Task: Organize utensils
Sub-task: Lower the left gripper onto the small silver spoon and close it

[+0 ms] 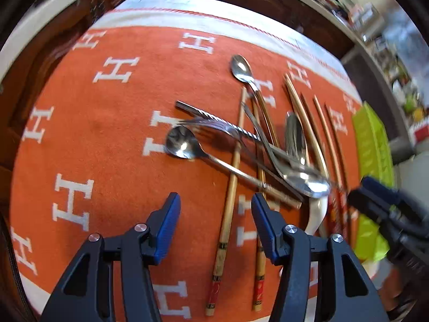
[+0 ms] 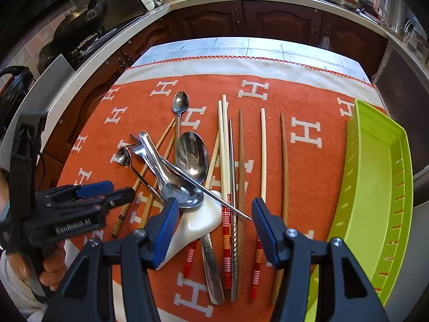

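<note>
Hovering over the orange cloth (image 2: 316, 166), the right tongs (image 2: 214, 214) stand wide, nothing between the blue pads. Left tongs (image 1: 215, 209) likewise wide and empty; in the right wrist view they appear at the left (image 2: 88, 196), the hand behind them partly cut off by the frame edge.

Hidden or unclear: the white ceramic spoon (image 2: 198, 222) lies just ahead of the right tongs, its bowl largely covered by a steel ladle spoon (image 2: 177, 190) and a thin metal chopstick (image 2: 214, 198). The left wrist view is motion-blurred toward its right side; the pile there is hard to separate.

Position: the tangled heap of spoons, including the large steel spoon (image 2: 193, 155), sits ahead and left of the right tongs. Red-banded chopsticks (image 2: 226, 241) run between that tong's pads. Two bamboo chopsticks (image 1: 230, 206) lie between and just past the left tongs' pads.

Edges: the green tray (image 2: 375, 187) lies right of the right tongs, along the table's right edge. Bare cloth opens left of the left tongs.
</note>
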Demonstrator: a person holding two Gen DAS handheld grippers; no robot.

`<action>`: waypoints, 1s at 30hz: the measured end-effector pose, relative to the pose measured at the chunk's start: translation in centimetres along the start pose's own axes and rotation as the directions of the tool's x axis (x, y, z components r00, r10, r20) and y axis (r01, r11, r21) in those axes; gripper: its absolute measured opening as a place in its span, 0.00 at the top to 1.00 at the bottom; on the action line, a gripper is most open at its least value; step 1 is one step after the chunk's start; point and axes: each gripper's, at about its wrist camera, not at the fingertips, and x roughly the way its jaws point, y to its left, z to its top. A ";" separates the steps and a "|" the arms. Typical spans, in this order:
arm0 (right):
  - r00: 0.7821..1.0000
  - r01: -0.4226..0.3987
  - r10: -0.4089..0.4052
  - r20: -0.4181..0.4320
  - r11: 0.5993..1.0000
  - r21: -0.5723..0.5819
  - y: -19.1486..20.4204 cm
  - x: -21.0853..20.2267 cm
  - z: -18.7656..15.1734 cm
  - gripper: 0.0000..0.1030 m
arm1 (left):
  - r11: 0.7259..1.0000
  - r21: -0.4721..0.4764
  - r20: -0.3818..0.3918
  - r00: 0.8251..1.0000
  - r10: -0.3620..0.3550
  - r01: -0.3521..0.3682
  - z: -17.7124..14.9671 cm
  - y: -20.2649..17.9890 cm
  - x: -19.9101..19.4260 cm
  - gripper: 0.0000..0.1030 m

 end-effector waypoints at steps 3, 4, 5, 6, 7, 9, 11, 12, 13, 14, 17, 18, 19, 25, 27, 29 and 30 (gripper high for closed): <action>1.000 -0.002 0.002 -0.004 1.000 0.015 -0.3 0.3 0.0 0.45 | 0.994 -0.095 -0.003 0.999 -0.050 0.050 1.3 1.2 0.4 0.53; 1.000 -0.005 0.005 -0.004 1.000 0.019 -0.4 0.3 0.0 0.45 | 0.992 -0.115 -0.001 0.999 -0.051 0.050 1.7 1.2 0.5 0.55; 1.000 -0.005 0.005 -0.003 1.000 0.021 -0.5 0.4 0.0 0.45 | 0.991 -0.129 -0.003 0.999 -0.042 0.041 2.1 1.1 0.7 0.59; 1.000 -0.005 0.005 -0.003 1.000 0.023 -0.5 0.4 0.0 0.45 | 0.990 -0.140 -0.006 1.000 -0.031 0.029 2.4 1.0 0.9 0.60; 1.000 -0.007 0.007 0.000 1.000 0.027 -0.6 0.3 0.1 0.45 | 0.988 -0.151 -0.005 1.000 -0.023 0.022 2.7 0.9 1.3 0.60; 1.000 -0.011 0.011 0.004 0.999 0.035 -0.7 0.2 0.1 0.45 | 0.985 -0.174 -0.011 1.000 0.005 -0.007 3.5 0.5 1.9 0.60; 1.000 -0.015 0.015 0.005 0.999 0.043 -0.9 0.2 0.1 0.45 | 0.982 -0.180 -0.019 0.998 0.051 -0.054 4.1 -0.1 2.4 0.61; 1.000 -0.016 0.016 0.005 0.999 0.047 -1.0 0.1 0.1 0.45 | 0.981 -0.181 -0.021 0.997 0.071 -0.073 4.4 -0.5 2.6 0.61; 1.000 -0.015 0.015 0.004 0.999 0.048 -1.0 0.1 0.0 0.45 | 0.980 -0.175 -0.025 0.996 0.091 -0.093 4.6 -0.7 2.6 0.62; 1.000 -0.014 0.014 0.004 0.999 0.048 -1.1 0.1 0.1 0.45 | 0.978 -0.165 -0.027 0.992 0.122 -0.125 4.7 -1.1 2.7 0.66; 1.000 -0.009 0.009 0.004 0.999 0.052 -1.4 0.1 -0.1 0.45 | 0.972 -0.146 -0.026 0.983 0.182 -0.183 4.8 -1.8 2.8 0.81; 1.000 -0.007 0.007 0.004 0.999 0.054 -1.5 0.0 -0.1 0.45 | 0.971 -0.136 -0.027 0.980 0.195 -0.197 4.9 -2.0 2.9 0.86; 1.000 -0.004 0.003 0.005 0.998 0.056 -1.7 0.0 -0.1 0.45 | 0.971 -0.126 -0.028 0.979 0.203 -0.205 4.9 -2.1 3.0 0.88; 1.000 0.001 -0.001 0.005 0.998 0.069 -2.5 0.0 -0.1 0.45 | 0.978 -0.025 -0.028 0.978 0.208 -0.209 3.9 -1.5 2.6 0.91; 1.000 -0.004 0.004 0.010 0.998 0.061 -2.3 -0.2 0.0 0.45 | 0.973 0.020 -0.012 0.973 0.231 -0.231 3.7 -1.9 2.8 0.91; 1.000 -0.010 0.009 0.012 0.999 0.048 -2.0 -0.2 0.1 0.45 | 0.969 0.037 0.004 0.969 0.246 -0.246 3.3 -2.3 2.7 0.91; 1.000 -0.012 0.012 0.013 0.999 0.043 -1.8 -0.2 0.1 0.45 | 0.968 0.039 0.013 0.969 0.246 -0.247 3.2 -2.4 2.8 0.92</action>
